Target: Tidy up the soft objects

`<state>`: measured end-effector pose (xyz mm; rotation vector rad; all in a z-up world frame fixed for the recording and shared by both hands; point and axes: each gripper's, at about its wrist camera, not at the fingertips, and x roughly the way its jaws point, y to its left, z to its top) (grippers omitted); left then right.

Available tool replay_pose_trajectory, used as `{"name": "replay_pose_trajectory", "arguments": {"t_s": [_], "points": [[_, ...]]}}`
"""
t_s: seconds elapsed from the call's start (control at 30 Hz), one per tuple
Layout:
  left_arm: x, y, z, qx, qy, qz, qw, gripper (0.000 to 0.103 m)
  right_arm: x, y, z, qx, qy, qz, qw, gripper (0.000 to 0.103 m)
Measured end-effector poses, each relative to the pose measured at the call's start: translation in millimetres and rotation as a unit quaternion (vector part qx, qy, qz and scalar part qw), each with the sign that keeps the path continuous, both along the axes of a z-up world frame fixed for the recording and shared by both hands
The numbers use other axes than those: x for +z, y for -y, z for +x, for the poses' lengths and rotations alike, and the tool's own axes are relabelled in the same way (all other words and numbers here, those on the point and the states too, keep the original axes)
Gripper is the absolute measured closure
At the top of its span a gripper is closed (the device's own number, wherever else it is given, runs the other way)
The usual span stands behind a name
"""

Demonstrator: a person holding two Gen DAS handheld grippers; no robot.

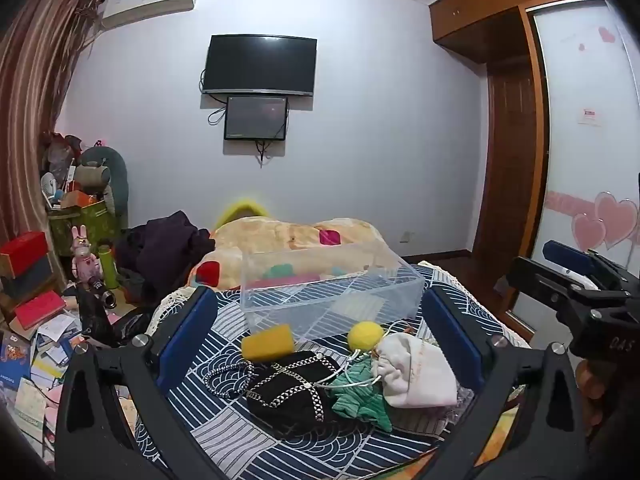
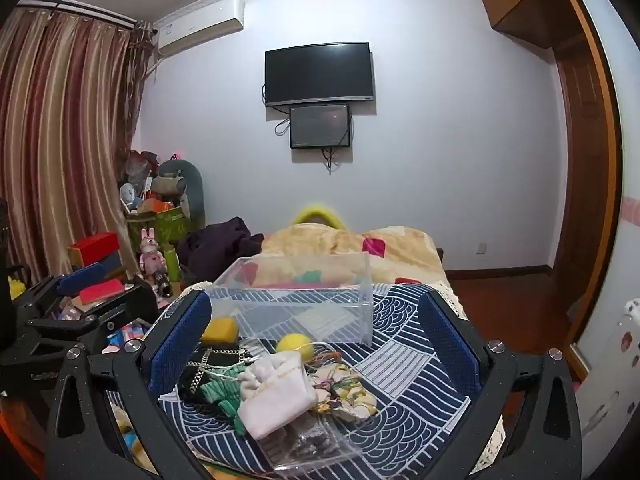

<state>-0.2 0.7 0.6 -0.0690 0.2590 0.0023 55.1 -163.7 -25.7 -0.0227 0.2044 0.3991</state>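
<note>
A pile of soft things lies on the patterned bedspread in front of a clear plastic box. In it are a yellow sponge, a yellow ball, a white pouch, a green cloth and a black chain-trimmed item. A floral cloth lies right of the pouch. My left gripper is open and empty, above the pile. My right gripper is open and empty, also above it.
A beige blanket and dark clothes lie behind the box. A cluttered shelf and boxes stand at the left. A wardrobe is at the right. A clear plastic lid lies near the front edge.
</note>
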Motion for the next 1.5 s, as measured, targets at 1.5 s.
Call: {"name": "replay_pose_trajectory", "arguments": {"t_s": [1.5], "points": [[-1.9, 9.4, -0.3, -0.014, 0.004, 0.001, 0.9999, 0.0, 3.1, -2.2, -6.2, 0.011, 0.014, -0.003, 1.0, 0.0]]}}
